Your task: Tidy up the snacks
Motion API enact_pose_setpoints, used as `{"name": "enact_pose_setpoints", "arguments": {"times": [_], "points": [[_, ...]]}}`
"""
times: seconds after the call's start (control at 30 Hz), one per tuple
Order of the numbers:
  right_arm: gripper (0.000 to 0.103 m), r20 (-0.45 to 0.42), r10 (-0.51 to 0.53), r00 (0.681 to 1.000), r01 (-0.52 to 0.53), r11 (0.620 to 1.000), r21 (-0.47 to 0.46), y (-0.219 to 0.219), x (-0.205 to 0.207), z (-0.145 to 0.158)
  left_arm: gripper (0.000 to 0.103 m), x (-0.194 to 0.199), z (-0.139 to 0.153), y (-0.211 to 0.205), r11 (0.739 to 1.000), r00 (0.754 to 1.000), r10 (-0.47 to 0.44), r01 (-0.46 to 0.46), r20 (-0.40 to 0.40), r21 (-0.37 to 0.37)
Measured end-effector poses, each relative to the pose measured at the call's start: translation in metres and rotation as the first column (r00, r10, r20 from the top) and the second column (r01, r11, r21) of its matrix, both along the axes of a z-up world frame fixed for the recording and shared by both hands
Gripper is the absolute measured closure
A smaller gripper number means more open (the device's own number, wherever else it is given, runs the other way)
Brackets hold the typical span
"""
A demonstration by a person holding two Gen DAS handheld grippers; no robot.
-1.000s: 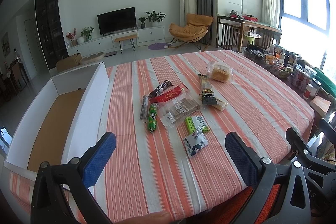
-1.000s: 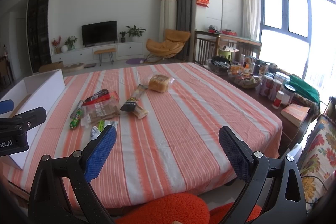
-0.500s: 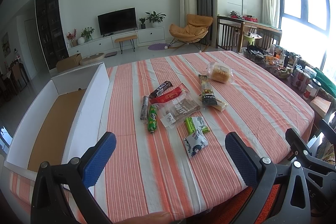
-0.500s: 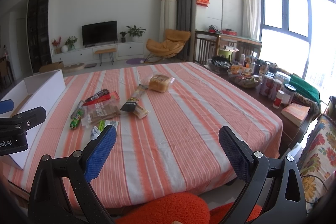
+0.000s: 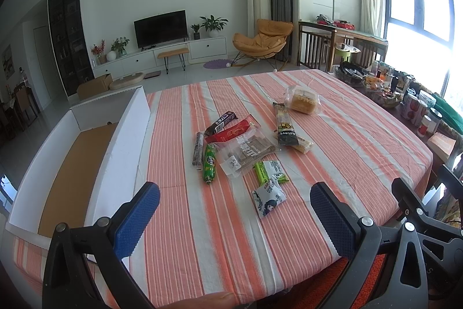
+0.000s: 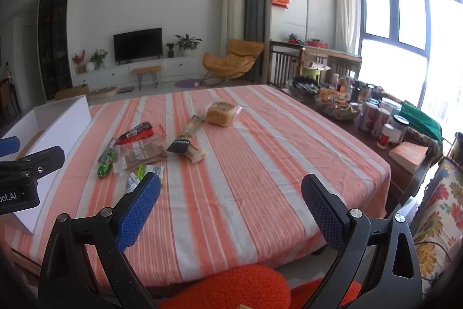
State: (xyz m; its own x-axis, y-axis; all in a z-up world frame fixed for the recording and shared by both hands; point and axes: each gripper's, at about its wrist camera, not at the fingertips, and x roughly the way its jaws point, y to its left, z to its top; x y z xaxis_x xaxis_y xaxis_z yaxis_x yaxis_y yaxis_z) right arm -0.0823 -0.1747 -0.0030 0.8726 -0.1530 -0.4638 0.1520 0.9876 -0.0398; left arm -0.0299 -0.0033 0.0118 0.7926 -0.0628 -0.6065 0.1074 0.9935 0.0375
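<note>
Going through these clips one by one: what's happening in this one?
A person holds a pair of tongs in each hand above the near edge of a striped table. Both the left tongs and the right tongs are open and empty. A loose cluster of snack packets lies mid-table, with a wrapped bread farther back. An open white box sits at the left, with nothing visible inside. No snack is in the box yet.
</note>
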Motion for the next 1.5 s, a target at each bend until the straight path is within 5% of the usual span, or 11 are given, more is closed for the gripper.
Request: {"name": "enact_pose_setpoints", "arguments": {"times": [0.83,1.0,1.1,1.2,1.27,1.37,1.5], "points": [[0.004,-0.001,0.003,1.0,-0.003,1.0,-0.003,-0.001,0.0,0.001,0.0,0.0,-0.001,-0.003,1.0,1.0,-0.004,0.004,-0.008,0.0],[0.004,0.012,0.052,0.999,-0.051,0.994,-0.099,-0.01,0.009,0.024,0.0,0.016,0.024,0.012,0.998,0.998,-0.055,0.053,-0.037,-0.04],[0.004,-0.121,0.095,0.988,-0.114,0.98,-0.161,-0.026,0.03,0.049,0.0,0.035,0.029,0.029,0.992,0.984,-0.1,0.088,-0.148,-0.088],[0.004,-0.335,0.101,0.937,-0.165,0.972,-0.166,-0.035,0.062,0.035,0.0,0.047,0.001,0.04,0.985,0.96,-0.122,0.086,-0.25,-0.15],[0.004,-0.371,0.115,0.922,-0.157,0.984,-0.085,-0.044,0.081,0.009,0.0,0.053,-0.033,0.04,0.985,0.95,-0.104,0.057,-0.294,-0.166],[0.004,-0.475,0.1,0.874,-0.085,0.995,0.055,-0.059,0.111,-0.051,0.0,0.065,-0.088,0.032,0.997,0.936,-0.044,0.017,-0.351,-0.079],[0.004,-0.533,0.029,0.846,0.035,0.993,0.11,-0.068,0.138,-0.098,0.0,0.085,-0.129,0.032,1.0,0.938,0.002,-0.003,-0.348,-0.003]]}}
